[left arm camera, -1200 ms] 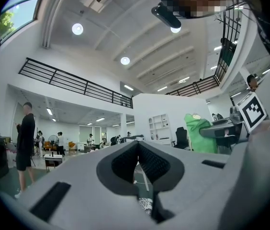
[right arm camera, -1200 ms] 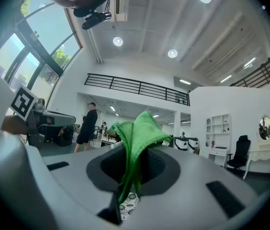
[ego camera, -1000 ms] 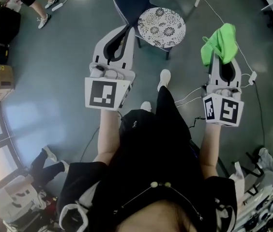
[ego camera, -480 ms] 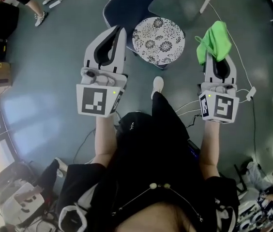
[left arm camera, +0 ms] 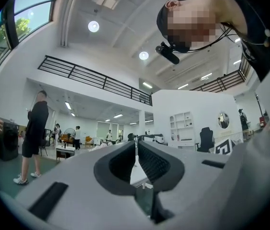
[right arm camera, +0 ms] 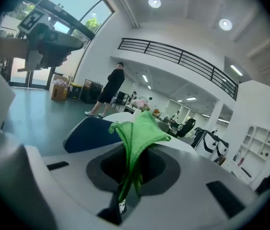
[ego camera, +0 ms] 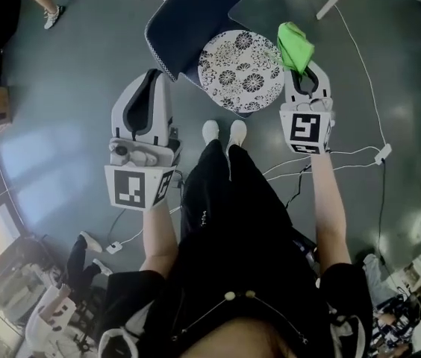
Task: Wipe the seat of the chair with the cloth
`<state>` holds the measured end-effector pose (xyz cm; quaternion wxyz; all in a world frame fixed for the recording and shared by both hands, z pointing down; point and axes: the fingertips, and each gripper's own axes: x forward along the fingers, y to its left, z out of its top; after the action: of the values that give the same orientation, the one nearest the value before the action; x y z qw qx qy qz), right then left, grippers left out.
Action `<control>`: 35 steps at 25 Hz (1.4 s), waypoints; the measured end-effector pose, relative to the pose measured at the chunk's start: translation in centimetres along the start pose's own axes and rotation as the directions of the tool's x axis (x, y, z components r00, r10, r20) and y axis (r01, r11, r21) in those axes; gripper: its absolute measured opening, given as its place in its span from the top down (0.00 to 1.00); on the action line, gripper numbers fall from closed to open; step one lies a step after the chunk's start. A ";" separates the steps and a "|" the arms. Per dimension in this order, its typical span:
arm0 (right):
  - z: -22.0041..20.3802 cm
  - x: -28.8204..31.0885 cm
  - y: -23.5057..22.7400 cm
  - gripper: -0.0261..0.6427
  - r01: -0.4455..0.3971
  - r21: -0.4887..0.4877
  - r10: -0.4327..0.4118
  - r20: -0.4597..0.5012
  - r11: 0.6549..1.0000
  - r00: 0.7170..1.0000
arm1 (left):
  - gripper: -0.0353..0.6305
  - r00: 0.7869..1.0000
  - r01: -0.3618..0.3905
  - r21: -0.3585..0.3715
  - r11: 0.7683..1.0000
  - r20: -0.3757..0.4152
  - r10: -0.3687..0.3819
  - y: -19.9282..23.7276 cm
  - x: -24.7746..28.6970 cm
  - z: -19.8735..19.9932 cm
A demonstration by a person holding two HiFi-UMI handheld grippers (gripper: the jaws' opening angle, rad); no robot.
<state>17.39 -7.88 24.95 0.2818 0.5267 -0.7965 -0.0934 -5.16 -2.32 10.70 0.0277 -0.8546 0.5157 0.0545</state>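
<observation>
Right gripper (ego camera: 304, 71) clamped on crumpled green cloth (ego camera: 295, 45), just beside right rim of round floral-patterned chair seat (ego camera: 240, 69); left gripper (ego camera: 155, 78) jaws together, empty, left of seat above grey floor (ego camera: 69, 88).

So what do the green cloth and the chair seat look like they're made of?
Green cloth: soft, matte fabric, probably microfibre; it folds limply. Chair seat: likely a printed fabric cushion, black-and-white floral pattern, no shine.
</observation>
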 end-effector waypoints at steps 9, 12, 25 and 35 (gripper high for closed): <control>-5.0 13.7 7.9 0.89 -0.199 -0.366 0.173 -0.102 0.909 0.980 | 0.86 0.988 0.046 0.009 0.999 -0.150 -0.044 3.0 3.5 -8.3; -8.1 18.1 10.8 0.89 -0.261 -0.473 0.222 -0.138 0.841 0.965 | 0.81 0.983 0.049 0.007 0.999 -0.180 -0.047 3.1 4.0 -11.0; -24.5 31.0 19.8 0.89 -0.407 -0.718 0.240 -0.328 0.565 0.914 | 0.81 0.946 -0.057 -0.140 0.989 -0.324 0.009 4.5 0.5 -23.1; -30.2 34.8 24.7 0.89 -0.479 -0.701 0.278 -0.390 0.528 0.878 | 0.81 0.924 -0.089 -0.150 0.985 -0.382 0.026 4.5 -1.5 -26.8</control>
<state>4.58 -23.84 73.02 0.5852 0.1707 -0.7321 -0.3041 -8.08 -5.92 37.54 -0.1444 -0.8329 0.5300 -0.0683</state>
